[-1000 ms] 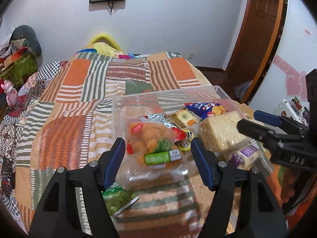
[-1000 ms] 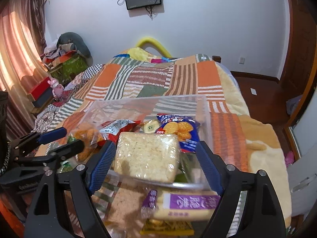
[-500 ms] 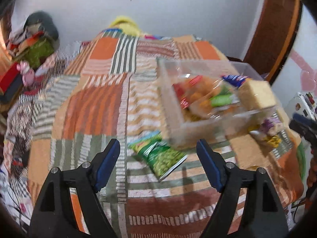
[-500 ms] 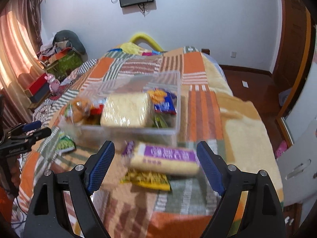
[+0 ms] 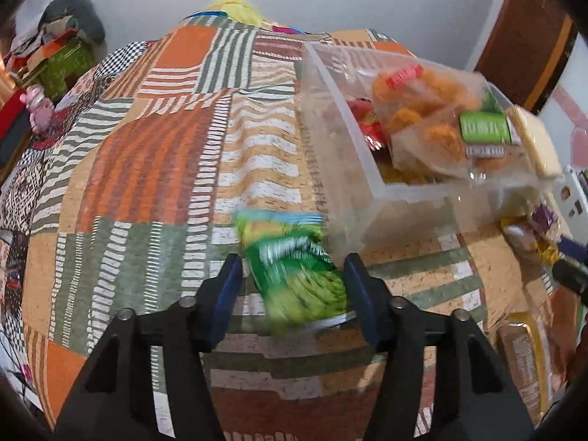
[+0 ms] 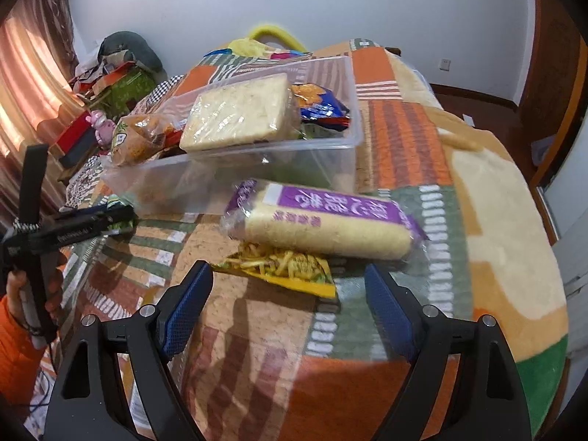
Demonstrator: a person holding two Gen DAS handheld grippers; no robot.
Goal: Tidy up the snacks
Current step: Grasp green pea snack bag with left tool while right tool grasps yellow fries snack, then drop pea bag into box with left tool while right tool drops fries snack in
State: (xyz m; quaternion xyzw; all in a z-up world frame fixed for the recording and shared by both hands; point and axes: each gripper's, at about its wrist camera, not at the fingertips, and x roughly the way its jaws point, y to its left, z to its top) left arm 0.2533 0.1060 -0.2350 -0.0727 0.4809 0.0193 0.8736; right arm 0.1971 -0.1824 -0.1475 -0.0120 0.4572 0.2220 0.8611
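A clear plastic bin (image 5: 341, 147) (image 6: 341, 154) sits on the patchwork bed and holds several snacks, among them a bag of orange puffs (image 5: 433, 110) and a pale cracker slab (image 6: 239, 114). A green snack bag (image 5: 297, 275) lies on the quilt in front of the bin, between the jaws of my open left gripper (image 5: 294, 286), which do not touch it. My right gripper (image 6: 290, 297) is open and empty, just short of a purple-labelled rice cracker pack (image 6: 323, 220) lying on a yellow snack bag (image 6: 283, 264).
The left gripper and the hand holding it show at the left of the right wrist view (image 6: 70, 224). Another packet (image 5: 529, 360) lies at the bed's right edge. Clutter and boxes (image 6: 114, 77) stand beside the bed at far left. A wooden door (image 5: 529, 36) is far right.
My left gripper has come down and forward over the green bag, its jaws now either side of it. My right gripper has drawn back from the bin and lowered toward the purple pack.
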